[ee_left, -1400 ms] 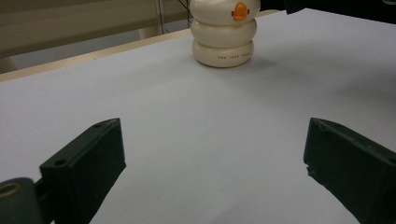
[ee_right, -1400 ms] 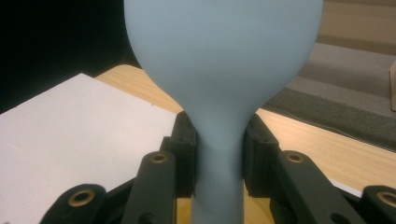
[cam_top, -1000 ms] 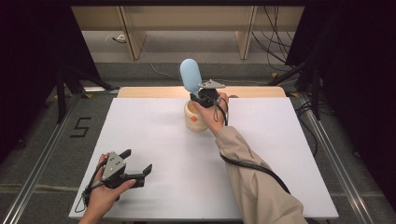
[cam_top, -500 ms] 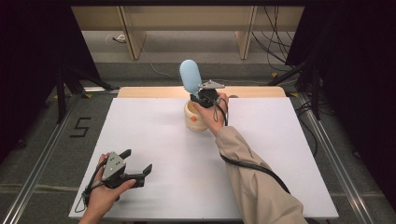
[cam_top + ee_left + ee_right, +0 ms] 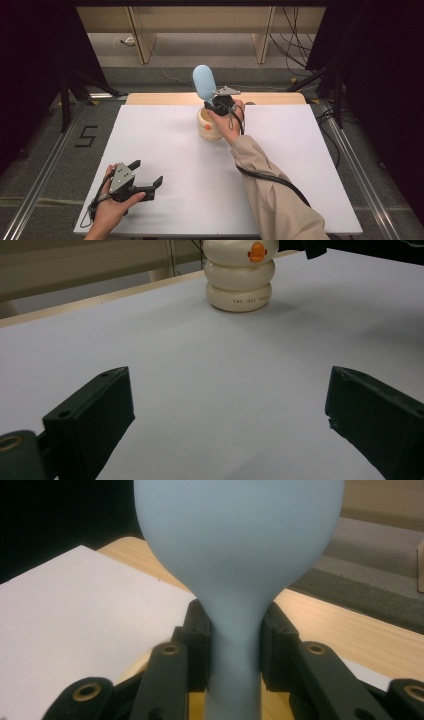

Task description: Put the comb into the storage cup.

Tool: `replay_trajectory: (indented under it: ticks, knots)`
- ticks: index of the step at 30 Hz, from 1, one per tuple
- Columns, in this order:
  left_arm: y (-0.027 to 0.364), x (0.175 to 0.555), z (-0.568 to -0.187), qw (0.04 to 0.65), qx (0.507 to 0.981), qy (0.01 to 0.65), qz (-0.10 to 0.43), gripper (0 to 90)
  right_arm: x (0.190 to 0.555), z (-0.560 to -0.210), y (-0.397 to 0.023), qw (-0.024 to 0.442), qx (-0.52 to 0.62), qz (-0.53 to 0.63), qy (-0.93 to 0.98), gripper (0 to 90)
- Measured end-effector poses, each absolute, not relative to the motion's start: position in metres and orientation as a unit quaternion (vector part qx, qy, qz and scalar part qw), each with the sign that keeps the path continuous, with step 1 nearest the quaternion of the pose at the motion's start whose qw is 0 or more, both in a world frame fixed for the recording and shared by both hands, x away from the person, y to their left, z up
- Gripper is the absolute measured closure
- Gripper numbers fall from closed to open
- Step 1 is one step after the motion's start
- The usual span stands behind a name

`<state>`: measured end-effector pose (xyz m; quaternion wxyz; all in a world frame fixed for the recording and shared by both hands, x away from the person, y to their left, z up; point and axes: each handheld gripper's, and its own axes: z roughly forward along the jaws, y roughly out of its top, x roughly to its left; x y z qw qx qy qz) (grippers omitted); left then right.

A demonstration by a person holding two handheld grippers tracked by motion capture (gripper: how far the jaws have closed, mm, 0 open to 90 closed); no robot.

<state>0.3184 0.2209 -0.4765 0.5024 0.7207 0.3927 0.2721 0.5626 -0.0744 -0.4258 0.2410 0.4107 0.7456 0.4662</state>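
At the far middle of the bench, the right gripper has its fingers closed on the narrow neck of a pale blue spoon, which stands upright, bowl up, directly over the cream holder. The coming move runs straight down along that axis. The left gripper rests near-left, fingers wide apart and empty, well away from the holder.

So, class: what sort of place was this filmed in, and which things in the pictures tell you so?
Probably a lab or studio set up for recording handling tasks: a plain white-topped table ringed by black curtains, loose black cables on the grey floor, and a person working with a cabled black hand-held gripper in each hand.
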Motion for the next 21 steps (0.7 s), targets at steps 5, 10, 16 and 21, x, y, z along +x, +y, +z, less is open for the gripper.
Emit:
replay_trajectory:
  ticks: [5, 10, 16, 21]
  knots:
    - [0.2209, 0.3184, -0.4765, 0.502, 0.721, 0.393, 0.272, 4.9, 0.5624, -0.4263, -0.0734, 0.24, 0.409, 0.466, 0.747, 69.9]
    - [0.2209, 0.3184, -0.4765, 0.502, 0.721, 0.393, 0.272, 4.9, 0.5621, -0.4263, -0.0728, 0.242, 0.407, 0.465, 0.748, 69.9]
    - [0.2208, 0.3184, -0.4766, 0.502, 0.721, 0.392, 0.272, 4.9, 0.5616, -0.4263, -0.0731, 0.244, 0.405, 0.464, 0.749, 69.7]
    - [0.2209, 0.3183, -0.4766, 0.502, 0.721, 0.393, 0.272, 4.9, 0.5594, -0.4268, -0.0732, 0.249, 0.4, 0.462, 0.751, 68.4]
